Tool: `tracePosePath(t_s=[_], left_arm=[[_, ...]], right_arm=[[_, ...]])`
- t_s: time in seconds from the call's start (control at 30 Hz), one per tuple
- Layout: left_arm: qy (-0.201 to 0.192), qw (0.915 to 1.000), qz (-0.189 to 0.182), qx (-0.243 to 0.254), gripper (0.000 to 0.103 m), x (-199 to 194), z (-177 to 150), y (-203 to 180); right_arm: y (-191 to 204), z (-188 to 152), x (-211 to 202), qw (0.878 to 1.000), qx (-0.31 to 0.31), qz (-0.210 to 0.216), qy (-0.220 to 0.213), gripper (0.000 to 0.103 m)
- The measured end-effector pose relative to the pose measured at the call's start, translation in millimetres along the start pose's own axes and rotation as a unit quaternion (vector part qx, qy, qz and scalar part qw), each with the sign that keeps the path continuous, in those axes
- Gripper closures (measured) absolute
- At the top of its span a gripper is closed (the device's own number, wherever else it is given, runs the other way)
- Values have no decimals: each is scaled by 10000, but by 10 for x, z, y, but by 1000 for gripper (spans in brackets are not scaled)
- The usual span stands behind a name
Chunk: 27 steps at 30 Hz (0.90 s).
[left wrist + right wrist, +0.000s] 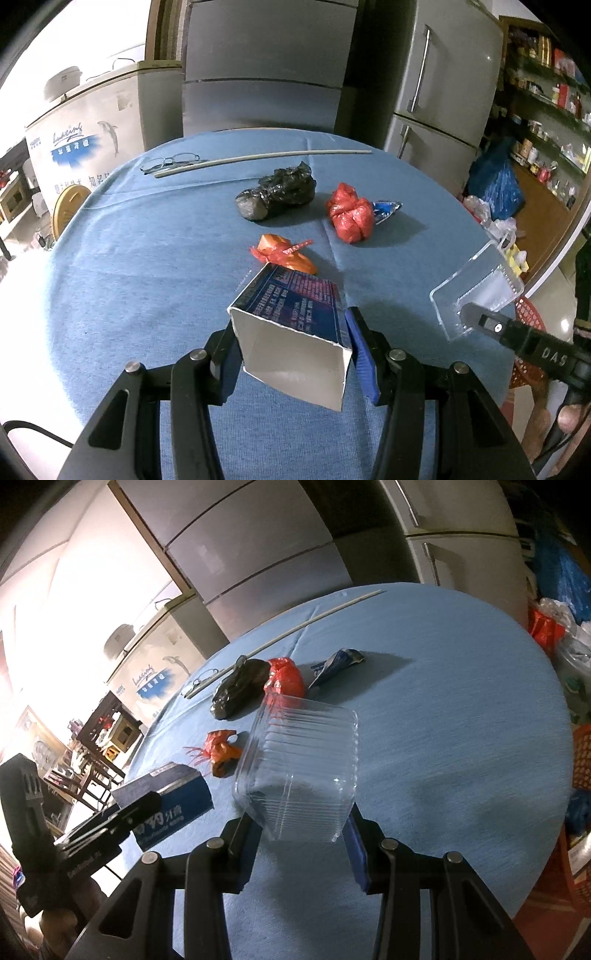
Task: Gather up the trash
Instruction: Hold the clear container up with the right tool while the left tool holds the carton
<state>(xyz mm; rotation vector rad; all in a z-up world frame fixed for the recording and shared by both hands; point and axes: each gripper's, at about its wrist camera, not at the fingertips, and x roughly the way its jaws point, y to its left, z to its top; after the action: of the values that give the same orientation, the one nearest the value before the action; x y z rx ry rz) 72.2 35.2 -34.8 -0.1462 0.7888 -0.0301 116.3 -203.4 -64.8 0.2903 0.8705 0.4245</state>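
Observation:
My left gripper (291, 354) is shut on a blue toothpaste box (295, 317) with its open white end toward the camera, held just above the blue tablecloth (147, 277). My right gripper (301, 836) is shut on a clear ribbed plastic container (299, 764), also seen in the left wrist view (476, 284). The box shows at the left of the right wrist view (166, 801). On the cloth lie an orange wrapper (284, 253), a red bag bundle (349, 212), a black bag bundle (277, 192) and a blue foil wrapper (386, 210).
Glasses (171, 162) and a long white stick (258, 158) lie at the table's far edge. Grey fridges (266, 66) stand behind. A red basket (528, 332) sits off the right side, with bags (495, 184) on the floor and shelves beyond.

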Motion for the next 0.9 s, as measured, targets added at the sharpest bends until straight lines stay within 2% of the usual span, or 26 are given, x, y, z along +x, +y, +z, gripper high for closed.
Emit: tracePosePath(t_s=[0.47, 0.9], left_arm=[[-93, 9998, -43, -174, 49, -69, 27, 108], [-173, 9998, -94, -100, 49, -100, 103, 77]], right_arm=[[90, 2, 25, 10000, -37, -5, -11, 58], [88, 21, 2, 10000, 16, 21, -73, 58]])
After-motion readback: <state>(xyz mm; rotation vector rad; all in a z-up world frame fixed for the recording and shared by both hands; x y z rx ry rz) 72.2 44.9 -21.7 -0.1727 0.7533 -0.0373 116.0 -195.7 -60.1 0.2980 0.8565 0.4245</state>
